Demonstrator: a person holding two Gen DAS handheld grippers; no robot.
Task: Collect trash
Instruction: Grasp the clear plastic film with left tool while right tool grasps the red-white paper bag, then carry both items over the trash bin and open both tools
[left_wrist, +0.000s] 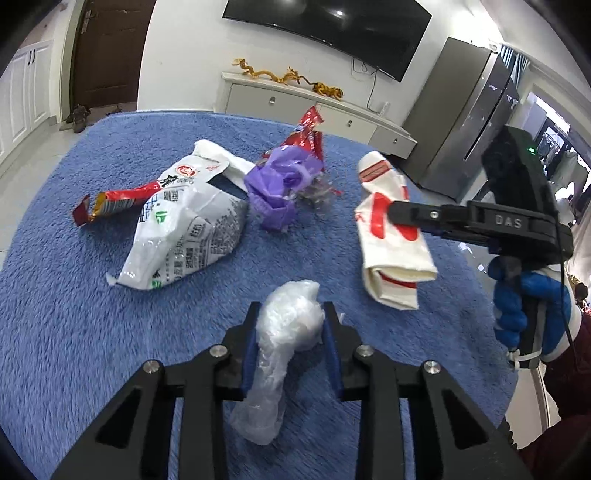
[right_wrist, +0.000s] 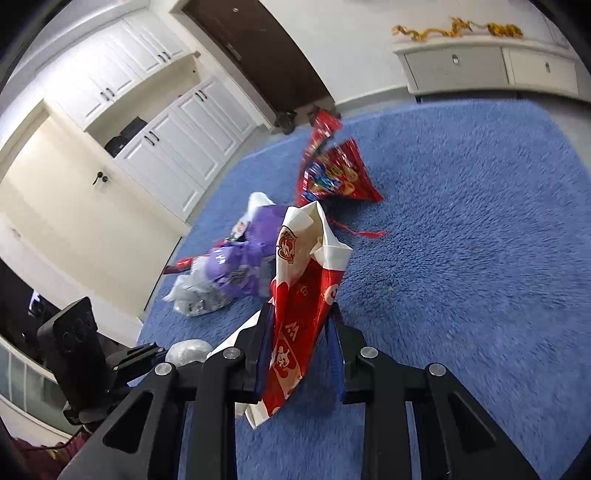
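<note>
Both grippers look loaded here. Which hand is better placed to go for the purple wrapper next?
Probably neither until one unloads. The left gripper is shut on the clear bag, the right gripper on the red-and-white bag. Once emptied, the right: in its view the purple wrapper lies just ahead.

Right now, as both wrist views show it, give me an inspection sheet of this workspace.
Surface: blue shaggy rug, trash scattered across it.
Job's things: clear crumpled plastic bag in the left tongs; white-and-red paper bag in the right tongs, lifted off the rug.
Clutter: large white printed bag, small red wrapper, purple bag, red snack bag, all lying loose.
Grippers: both tongs closed on their items.
Cables: black cable running down the right tool; wires below the wall TV.
Surroundings: white TV cabinet, grey fridge, brown door, white cupboards.
</note>
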